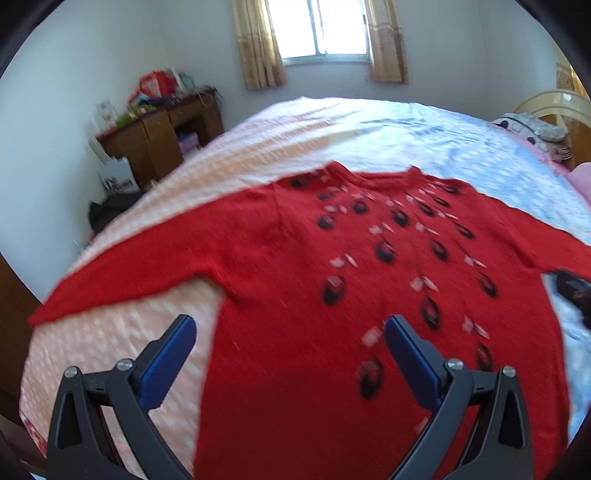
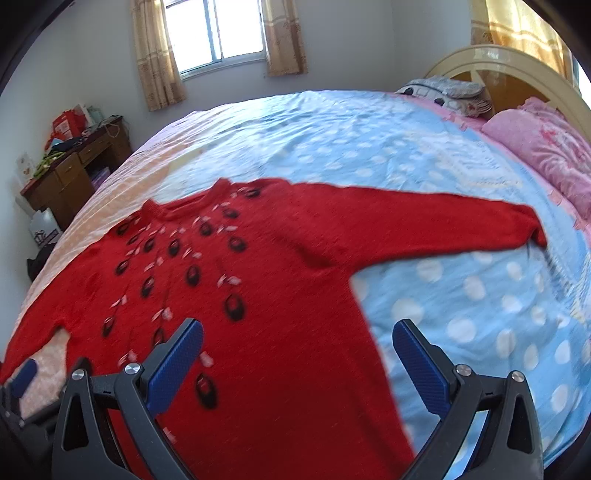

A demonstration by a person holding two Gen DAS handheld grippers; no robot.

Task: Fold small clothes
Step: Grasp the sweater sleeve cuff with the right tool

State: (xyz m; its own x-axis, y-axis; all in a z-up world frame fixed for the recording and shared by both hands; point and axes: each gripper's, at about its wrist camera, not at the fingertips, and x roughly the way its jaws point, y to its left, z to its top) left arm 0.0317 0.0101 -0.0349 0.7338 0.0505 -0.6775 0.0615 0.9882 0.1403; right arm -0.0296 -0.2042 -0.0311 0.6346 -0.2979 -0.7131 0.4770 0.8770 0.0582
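A red knitted sweater (image 1: pixel 295 266) with black and white dangling motifs lies flat on the bed, front up, sleeves spread out to both sides. My left gripper (image 1: pixel 290 332) hovers open over the sweater's lower left side, nothing between its blue pads. In the right wrist view the same sweater (image 2: pixel 288 280) fills the centre, its right sleeve (image 2: pixel 443 218) stretched toward the pillows. My right gripper (image 2: pixel 297 338) hangs open above the lower right hem, holding nothing. The left gripper's blue tip (image 2: pixel 24 373) shows at that view's lower left edge.
The bedspread (image 2: pixel 369 147) is blue with white dots on the right and pink-checked (image 1: pixel 229 147) on the left. Pink pillows (image 2: pixel 546 147) and a headboard (image 2: pixel 509 62) lie at the far right. A cluttered wooden desk (image 1: pixel 166 129) stands by the left wall under a window (image 1: pixel 325 29).
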